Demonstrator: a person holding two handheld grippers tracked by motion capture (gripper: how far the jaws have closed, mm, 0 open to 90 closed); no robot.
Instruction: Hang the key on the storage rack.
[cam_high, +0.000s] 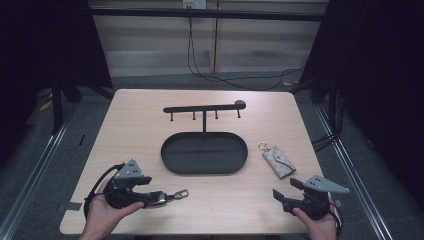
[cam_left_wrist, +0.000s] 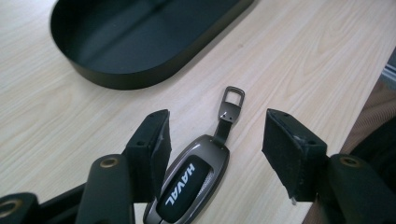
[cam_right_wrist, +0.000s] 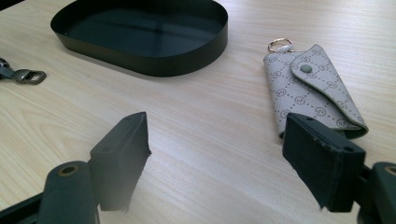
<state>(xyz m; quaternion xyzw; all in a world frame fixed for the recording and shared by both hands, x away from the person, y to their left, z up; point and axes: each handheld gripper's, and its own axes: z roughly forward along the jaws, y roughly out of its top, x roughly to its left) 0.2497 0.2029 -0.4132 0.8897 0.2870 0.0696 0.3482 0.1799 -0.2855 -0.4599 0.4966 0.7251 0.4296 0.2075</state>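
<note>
Straddling the Haval car key fob with the left tongs, we note the jaws stand wide apart with the fob lying flat on the counter between them. One pad is close against the fob's side, the other well clear, so nothing is gripped yet. The fob sits just in front of the black oval tray, toward its left end, with its metal strap loop pointing at the tray. We judge this lie suits a sideways pinch across the fob body, leaving the loop free for the hook rack that rises behind the tray.

The grey patterned key pouch lies just to the right of the tray, snap flap shut, its ring at the end away from us. The right tongs are also spread wide and hold nothing; they rest low in front of the tray's right end, short of the pouch.

Pose: in the high view the left hand cradles its tool palm-up, jaws aimed right along the counter edge. The right hand holds its tool level, jaws aimed left and slightly toward the tray.
</note>
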